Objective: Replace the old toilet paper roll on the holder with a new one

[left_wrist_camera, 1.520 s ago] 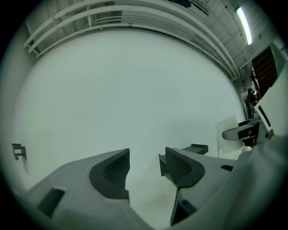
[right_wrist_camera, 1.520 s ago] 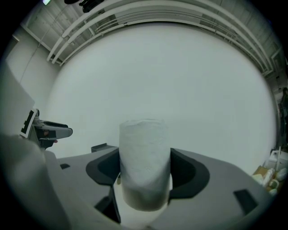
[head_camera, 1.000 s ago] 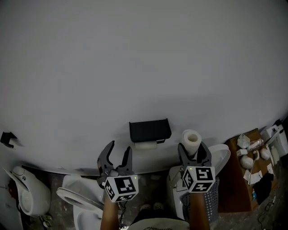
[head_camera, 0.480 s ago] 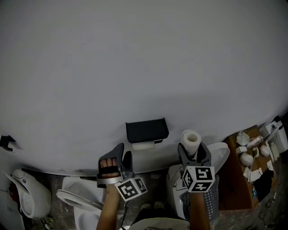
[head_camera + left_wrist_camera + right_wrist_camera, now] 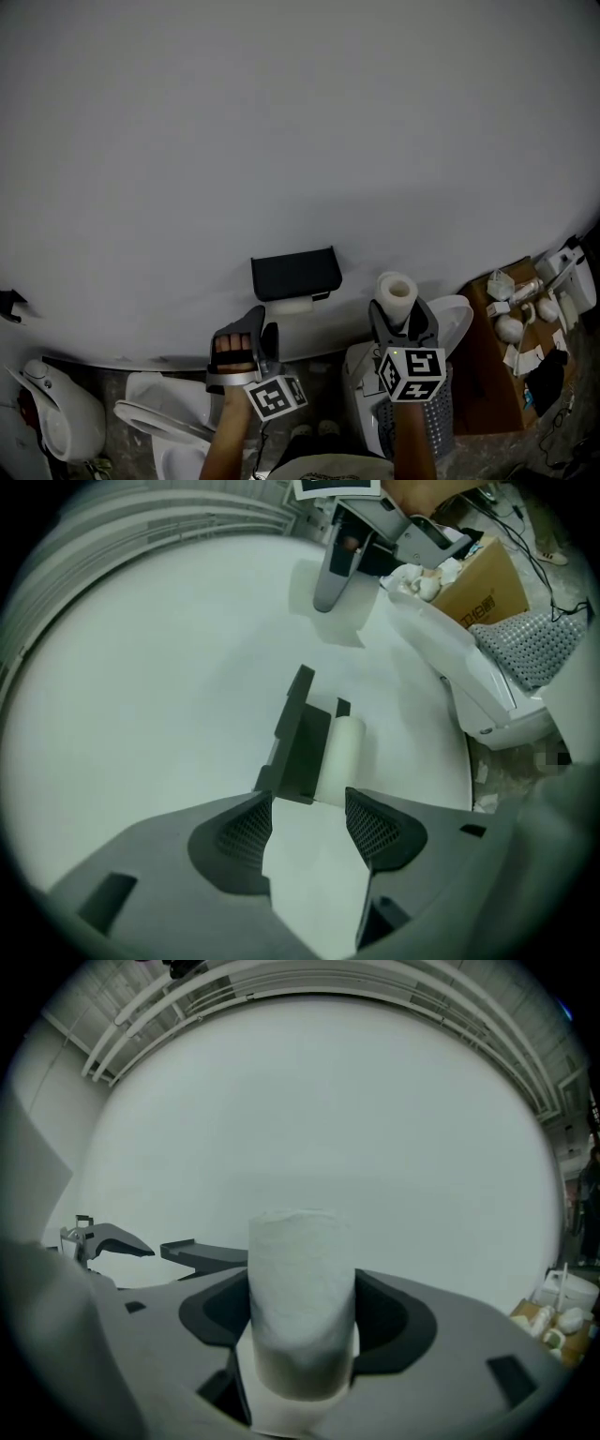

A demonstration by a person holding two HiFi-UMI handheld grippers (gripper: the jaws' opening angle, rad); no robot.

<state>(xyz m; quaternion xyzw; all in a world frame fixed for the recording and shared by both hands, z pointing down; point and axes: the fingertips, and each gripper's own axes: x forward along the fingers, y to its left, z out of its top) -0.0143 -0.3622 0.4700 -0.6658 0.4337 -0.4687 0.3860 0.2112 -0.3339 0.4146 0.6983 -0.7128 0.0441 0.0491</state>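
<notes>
- Right now my left hand-held gripper (image 5: 309, 803) is lined up on the old roll (image 5: 339, 758). Its jaws are apart with nothing between them, and the roll sits just ahead of the gap, untouched as far as I can tell.
- That old roll hangs under the black holder (image 5: 302, 742), which is fixed to the white wall (image 5: 281, 141).
- My right hand-held gripper (image 5: 302, 1297) is clamped on the new roll (image 5: 300, 1251), held upright off to the right of the holder and apart from it.
- I judge the step in hand to be the reach for the old roll; removal has not begun.
- Next I would need to ease the left jaws around the roll, close on it and slide it off the holder. I cannot tell which end is free. Only then can the new roll come across.
</notes>
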